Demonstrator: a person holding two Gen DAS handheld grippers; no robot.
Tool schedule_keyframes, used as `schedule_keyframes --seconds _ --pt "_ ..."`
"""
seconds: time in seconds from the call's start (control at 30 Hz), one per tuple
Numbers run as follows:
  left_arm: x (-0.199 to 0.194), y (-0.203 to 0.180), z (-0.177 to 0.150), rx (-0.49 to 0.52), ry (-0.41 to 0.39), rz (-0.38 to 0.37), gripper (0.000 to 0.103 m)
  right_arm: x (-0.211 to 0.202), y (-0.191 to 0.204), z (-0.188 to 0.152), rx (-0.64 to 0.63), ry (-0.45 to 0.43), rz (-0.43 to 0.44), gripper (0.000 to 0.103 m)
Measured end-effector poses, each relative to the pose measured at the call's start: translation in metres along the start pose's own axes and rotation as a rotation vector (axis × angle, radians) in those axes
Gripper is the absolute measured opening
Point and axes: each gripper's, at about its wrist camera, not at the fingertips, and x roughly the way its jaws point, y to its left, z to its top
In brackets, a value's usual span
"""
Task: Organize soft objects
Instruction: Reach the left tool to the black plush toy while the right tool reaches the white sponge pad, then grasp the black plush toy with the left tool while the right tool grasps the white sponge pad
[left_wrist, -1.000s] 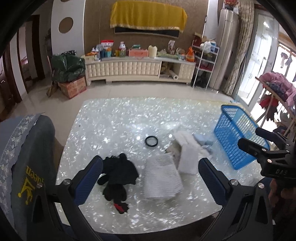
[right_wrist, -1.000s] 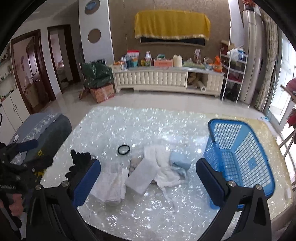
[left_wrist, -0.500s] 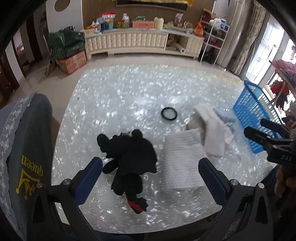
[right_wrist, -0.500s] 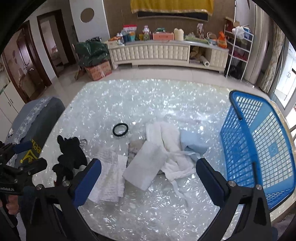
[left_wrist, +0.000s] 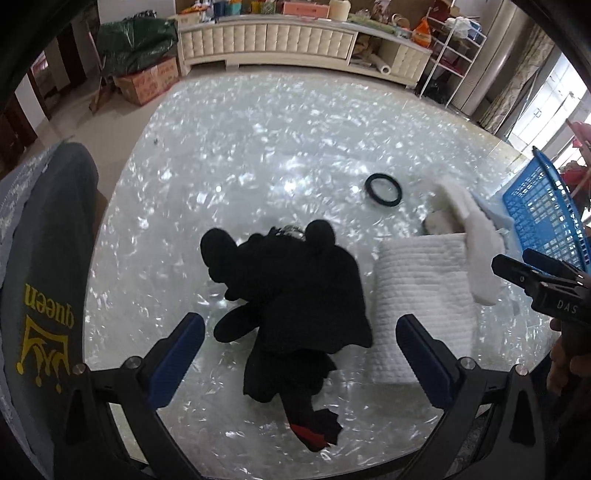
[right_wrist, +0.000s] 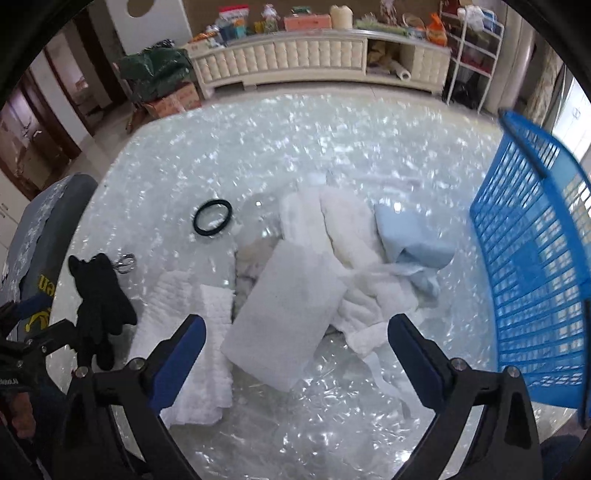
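Note:
A black plush toy (left_wrist: 291, 295) with a red-tipped tail lies on the shiny table, right in front of my open left gripper (left_wrist: 299, 354); it also shows in the right wrist view (right_wrist: 99, 299). A white quilted towel (left_wrist: 421, 295) lies to its right. My open right gripper (right_wrist: 295, 354) hovers over a folded white cloth (right_wrist: 288, 314), with white towels (right_wrist: 351, 236) and a light blue cloth (right_wrist: 410, 236) behind. A blue plastic basket (right_wrist: 535, 258) stands at the right.
A black ring (left_wrist: 383, 189) lies on the table (left_wrist: 240, 147) beyond the toy. A grey chair back with yellow "queen" print (left_wrist: 40, 277) stands at the left table edge. A white cabinet (left_wrist: 295, 40) and boxes sit on the floor far behind.
Both grippers have moved down and closer to the table. The left one has closed in over the black plush toy, the right one over the folded white cloth.

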Motion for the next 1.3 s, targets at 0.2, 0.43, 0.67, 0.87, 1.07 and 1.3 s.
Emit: schedule_keyframes --seconds 0.2,0.43,0.67,0.87,1.07,1.3 --pt "0.019 0.008 -0.001 -0.026 0.044 -0.005 0.103 0.027 0.0 0.001 0.03 0.055 -0.018 0.1" --pt "0.042 0.01 -0.003 -0.025 0.092 -0.035 0.103 0.049 0.0 0.003 0.049 0.091 -0.047 0.091" --pt "0.057 -0.001 0.0 0.0 0.109 0.026 0.102 0.06 0.004 0.004 0.046 0.104 -0.06 0.081" --pt "0.064 -0.007 0.0 0.022 0.116 0.094 0.083 0.053 0.006 0.003 0.043 0.079 -0.033 0.056" --pt "0.069 0.005 0.001 0.001 0.109 0.13 0.051 0.039 0.008 -0.004 0.035 0.081 0.004 0.048" --pt "0.067 0.033 0.006 -0.077 0.092 0.153 0.047 0.019 0.008 -0.009 0.034 0.061 0.017 0.047"
